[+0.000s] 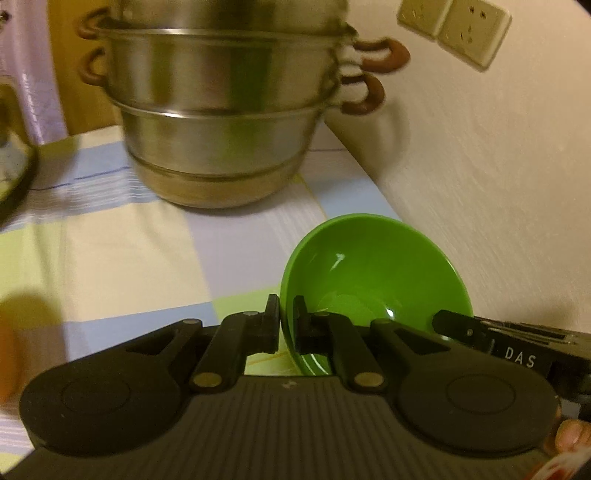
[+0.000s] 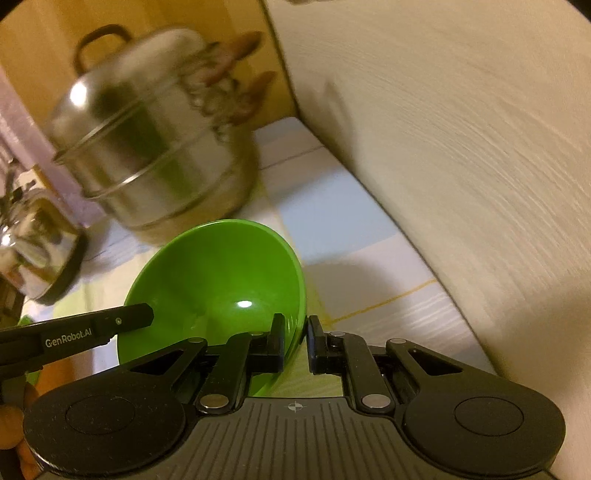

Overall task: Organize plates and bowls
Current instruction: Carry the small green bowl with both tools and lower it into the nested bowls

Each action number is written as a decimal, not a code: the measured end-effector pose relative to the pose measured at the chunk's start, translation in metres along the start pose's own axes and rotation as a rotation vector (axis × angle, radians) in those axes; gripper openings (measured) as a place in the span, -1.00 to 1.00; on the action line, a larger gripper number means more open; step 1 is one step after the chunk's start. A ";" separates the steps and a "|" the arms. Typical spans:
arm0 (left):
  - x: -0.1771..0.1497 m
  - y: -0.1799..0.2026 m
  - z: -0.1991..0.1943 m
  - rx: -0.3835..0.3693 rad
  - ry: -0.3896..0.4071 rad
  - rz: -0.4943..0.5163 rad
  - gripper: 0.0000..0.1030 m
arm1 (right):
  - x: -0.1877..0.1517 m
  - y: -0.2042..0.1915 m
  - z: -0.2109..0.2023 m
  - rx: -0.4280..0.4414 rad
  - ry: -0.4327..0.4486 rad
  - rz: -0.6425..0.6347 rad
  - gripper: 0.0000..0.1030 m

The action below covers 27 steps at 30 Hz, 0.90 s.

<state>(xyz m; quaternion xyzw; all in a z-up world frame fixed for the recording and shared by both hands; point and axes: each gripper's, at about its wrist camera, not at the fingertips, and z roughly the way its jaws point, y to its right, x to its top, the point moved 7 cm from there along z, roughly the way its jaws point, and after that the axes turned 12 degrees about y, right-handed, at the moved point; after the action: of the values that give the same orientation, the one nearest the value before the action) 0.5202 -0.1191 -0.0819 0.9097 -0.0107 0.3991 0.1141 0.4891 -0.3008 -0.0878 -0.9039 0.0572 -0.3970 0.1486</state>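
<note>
A green bowl [image 1: 373, 273] is held tilted above the checked tablecloth [image 1: 110, 251], close to the wall. My left gripper [image 1: 286, 314] is shut on its left rim, one finger inside and one outside. My right gripper [image 2: 297, 332] is shut on the opposite rim of the same bowl [image 2: 218, 280]. The right gripper's finger [image 1: 465, 326] shows at the bowl's right in the left wrist view. The left gripper's finger [image 2: 110, 323] shows at the bowl's left in the right wrist view.
A tall stacked steel steamer pot [image 1: 229, 110] with brown handles stands behind the bowl; it also shows in the right wrist view [image 2: 155, 140]. A shiny kettle [image 2: 33, 240] is at the left. A cream wall [image 2: 461, 147] with sockets [image 1: 454, 29] runs along the right.
</note>
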 end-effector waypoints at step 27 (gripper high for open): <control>0.046 -0.212 -0.187 0.266 0.142 -0.108 -0.89 | -0.001 -0.270 -0.031 0.307 -0.013 -0.155 -0.78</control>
<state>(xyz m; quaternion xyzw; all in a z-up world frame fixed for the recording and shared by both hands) 0.4398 0.1312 0.0321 0.8856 0.0992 0.4536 0.0140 0.4615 -0.0512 0.0158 -0.8749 -0.0751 -0.4055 0.2541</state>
